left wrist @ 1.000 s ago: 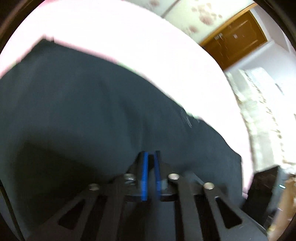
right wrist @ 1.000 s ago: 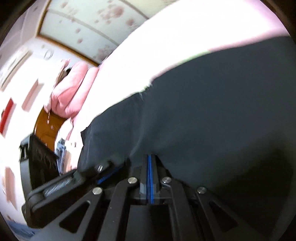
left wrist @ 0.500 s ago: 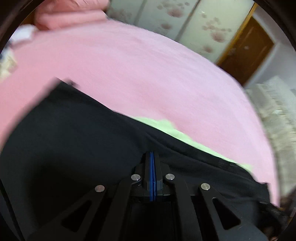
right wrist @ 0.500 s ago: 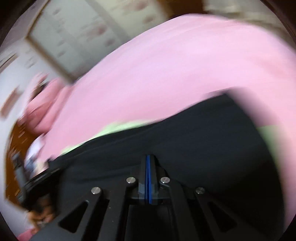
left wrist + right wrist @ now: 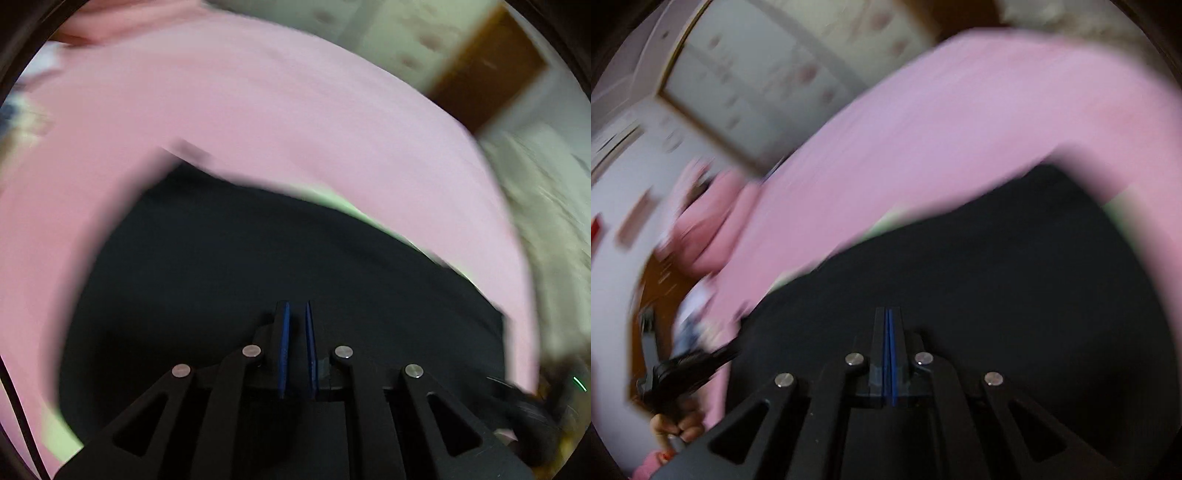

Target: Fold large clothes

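Left gripper (image 5: pixel 297 314) jaws opening, nothing visible between; right gripper (image 5: pixel 889 314) closed, empty. Dark garment (image 5: pixel 258 277) on pink bed (image 5: pixel 258 110). Blurred view risked misplaced regrasp, crooked fold.

No legible text.
Both wrist views blurred; no label, brand, number or sign can be read on any surface.

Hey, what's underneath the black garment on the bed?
The black garment lies on a pink bedsheet. A strip of light green fabric peeks out along its far edge. How far that green piece extends under the garment is hidden.
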`<state>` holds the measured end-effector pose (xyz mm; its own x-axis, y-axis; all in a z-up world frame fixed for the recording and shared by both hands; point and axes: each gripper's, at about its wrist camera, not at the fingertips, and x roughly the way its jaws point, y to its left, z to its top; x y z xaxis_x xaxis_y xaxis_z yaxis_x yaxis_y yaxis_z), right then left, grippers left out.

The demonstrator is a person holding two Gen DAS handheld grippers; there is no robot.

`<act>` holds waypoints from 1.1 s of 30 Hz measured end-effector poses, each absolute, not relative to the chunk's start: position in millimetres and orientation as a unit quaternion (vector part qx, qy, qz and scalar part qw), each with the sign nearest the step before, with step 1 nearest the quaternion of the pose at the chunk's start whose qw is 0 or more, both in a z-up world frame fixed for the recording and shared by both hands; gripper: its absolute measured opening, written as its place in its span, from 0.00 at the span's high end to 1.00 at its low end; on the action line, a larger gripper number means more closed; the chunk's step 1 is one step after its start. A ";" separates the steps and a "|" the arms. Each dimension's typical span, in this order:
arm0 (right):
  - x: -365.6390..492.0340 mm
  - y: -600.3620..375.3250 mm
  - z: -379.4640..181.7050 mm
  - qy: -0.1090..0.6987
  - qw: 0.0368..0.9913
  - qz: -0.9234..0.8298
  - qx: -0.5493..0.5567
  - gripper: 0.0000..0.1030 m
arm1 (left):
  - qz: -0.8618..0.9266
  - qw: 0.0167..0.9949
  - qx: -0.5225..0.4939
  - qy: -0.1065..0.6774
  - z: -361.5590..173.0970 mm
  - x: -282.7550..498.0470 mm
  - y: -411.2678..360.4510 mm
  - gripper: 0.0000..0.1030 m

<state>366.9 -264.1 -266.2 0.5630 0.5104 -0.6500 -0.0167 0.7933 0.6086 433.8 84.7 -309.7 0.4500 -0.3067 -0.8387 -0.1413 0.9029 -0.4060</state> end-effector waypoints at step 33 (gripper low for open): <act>226.0 -224.6 -254.6 0.416 0.845 0.102 0.320 0.96 | -0.074 0.729 -0.356 0.580 -370.2 398.6 55.9 0.95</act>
